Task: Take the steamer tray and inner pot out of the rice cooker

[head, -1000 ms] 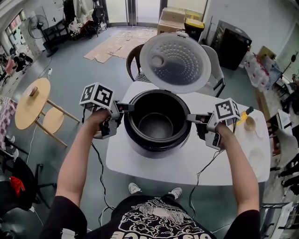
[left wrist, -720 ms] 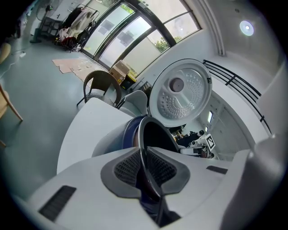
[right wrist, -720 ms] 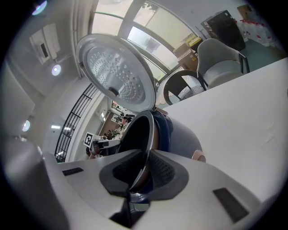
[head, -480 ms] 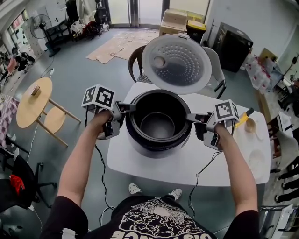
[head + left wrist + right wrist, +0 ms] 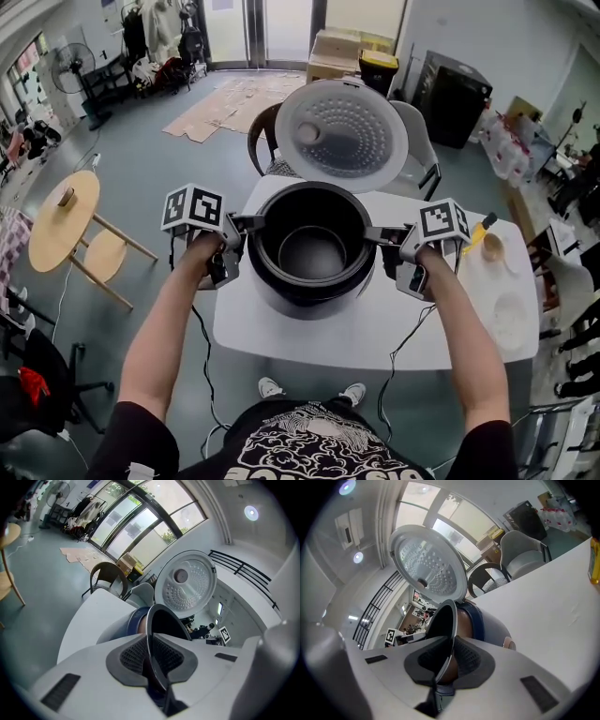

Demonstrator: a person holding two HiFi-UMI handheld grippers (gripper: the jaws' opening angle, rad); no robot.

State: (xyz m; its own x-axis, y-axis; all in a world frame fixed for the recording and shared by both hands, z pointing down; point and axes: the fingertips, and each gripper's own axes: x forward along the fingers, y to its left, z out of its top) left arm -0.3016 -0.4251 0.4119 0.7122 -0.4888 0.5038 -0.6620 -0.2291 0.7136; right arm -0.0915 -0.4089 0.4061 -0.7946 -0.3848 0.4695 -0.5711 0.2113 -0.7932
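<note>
Black pot (image 5: 309, 255) clamped between left gripper (image 5: 250, 223), right gripper (image 5: 376, 234).

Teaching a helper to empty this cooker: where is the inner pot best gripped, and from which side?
Pinch the inner pot by its thin rim at opposite points, left tool from the left, right tool from the right. Only the rim clears the cooker, and the lid blocks the back.

Head view looked steeply down from above the person onto the table (image 5: 300, 342) and rice cooker (image 5: 291, 298), at mid distance; left gripper (image 5: 246, 223) view sat right at the inner pot (image 5: 165, 622) rim, facing across it; right gripper (image 5: 377, 234) view mirrored this from the opposite side; all three shared the pot and the raised lid (image 5: 342, 134).
</note>
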